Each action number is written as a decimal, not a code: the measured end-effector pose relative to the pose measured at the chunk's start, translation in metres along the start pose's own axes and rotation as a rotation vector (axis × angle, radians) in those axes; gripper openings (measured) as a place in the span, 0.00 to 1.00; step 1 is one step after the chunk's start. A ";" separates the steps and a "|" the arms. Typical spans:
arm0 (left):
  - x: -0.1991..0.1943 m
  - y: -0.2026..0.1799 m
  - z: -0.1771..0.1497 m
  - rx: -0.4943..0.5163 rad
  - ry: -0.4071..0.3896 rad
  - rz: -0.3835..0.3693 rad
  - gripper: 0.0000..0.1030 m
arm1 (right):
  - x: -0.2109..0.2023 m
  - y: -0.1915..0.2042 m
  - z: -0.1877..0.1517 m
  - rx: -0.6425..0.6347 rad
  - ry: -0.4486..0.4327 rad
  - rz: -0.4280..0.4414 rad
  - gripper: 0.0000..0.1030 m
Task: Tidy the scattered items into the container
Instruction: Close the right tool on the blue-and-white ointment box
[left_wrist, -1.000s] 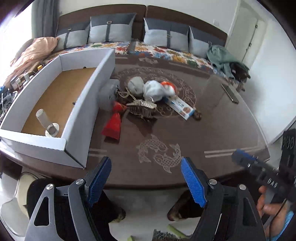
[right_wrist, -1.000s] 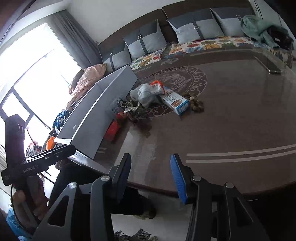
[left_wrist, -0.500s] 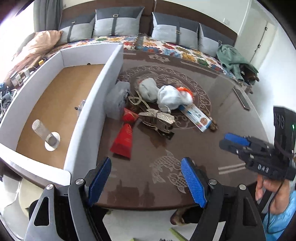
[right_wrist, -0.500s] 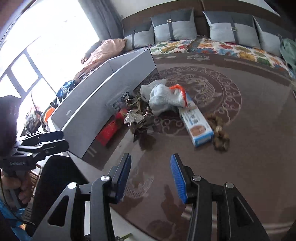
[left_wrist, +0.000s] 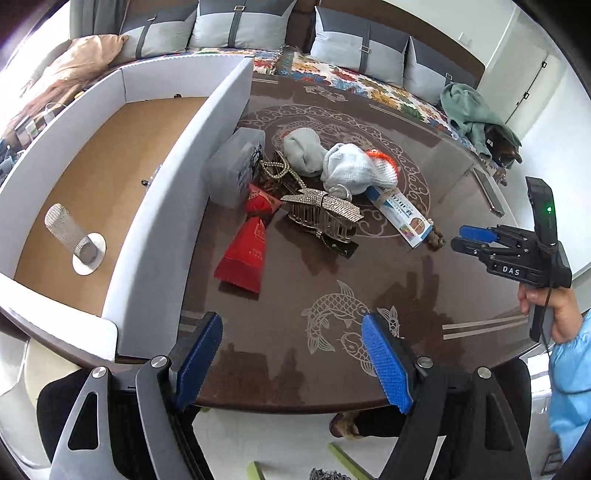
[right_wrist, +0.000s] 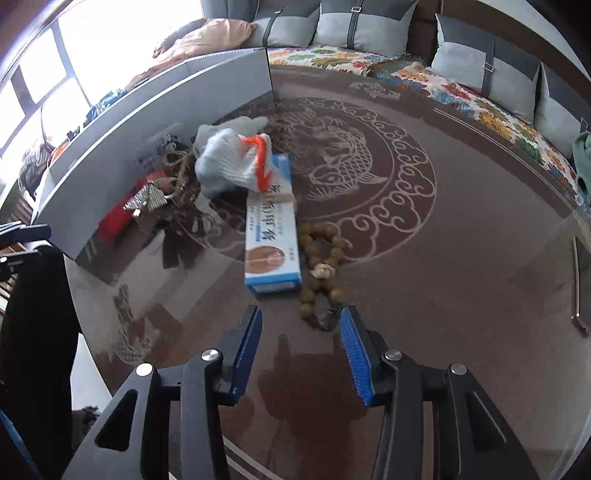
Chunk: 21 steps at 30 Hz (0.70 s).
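A white box container (left_wrist: 155, 236) with a brown floor stands on the table's left; a mesh cylinder (left_wrist: 70, 236) lies inside. Beside it lies a pile: grey case (left_wrist: 234, 170), red pouch (left_wrist: 247, 247), rhinestone hair clip (left_wrist: 321, 212), white gloves (left_wrist: 351, 168), blue-white carton (right_wrist: 273, 240), wooden bead bracelet (right_wrist: 321, 258). My left gripper (left_wrist: 291, 350) is open and empty above the table's near edge. My right gripper (right_wrist: 301, 343) is open and empty, just short of the beads and carton; it also shows in the left wrist view (left_wrist: 476, 238).
The dark glass table (right_wrist: 461, 277) carries fish and dragon patterns. A sofa with grey cushions (left_wrist: 243, 26) runs behind it, a green cloth (left_wrist: 472, 114) at its right end. A dark flat bar (right_wrist: 578, 284) lies near the table's right edge.
Both grippers have moved forward over the table toward the pile. The right gripper has closed in on the carton and beads. Both stay open and empty.
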<state>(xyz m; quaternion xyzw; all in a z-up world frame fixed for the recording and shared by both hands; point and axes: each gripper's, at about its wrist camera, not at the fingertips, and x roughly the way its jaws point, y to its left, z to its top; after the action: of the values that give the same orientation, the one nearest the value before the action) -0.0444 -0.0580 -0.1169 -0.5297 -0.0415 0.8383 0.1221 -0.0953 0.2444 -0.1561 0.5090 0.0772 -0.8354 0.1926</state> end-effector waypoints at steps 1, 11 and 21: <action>0.004 0.001 0.000 -0.005 0.009 -0.003 0.75 | 0.000 0.000 0.003 -0.003 -0.007 0.015 0.44; 0.002 0.005 0.003 -0.012 0.023 0.009 0.75 | 0.056 0.031 0.070 -0.140 0.012 0.032 0.49; 0.011 0.007 0.017 -0.009 0.046 0.023 0.75 | 0.071 0.039 0.073 -0.184 0.125 -0.007 0.40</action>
<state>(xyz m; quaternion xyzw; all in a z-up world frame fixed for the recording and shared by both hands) -0.0649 -0.0614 -0.1206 -0.5499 -0.0362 0.8270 0.1111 -0.1687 0.1680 -0.1822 0.5398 0.1673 -0.7922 0.2304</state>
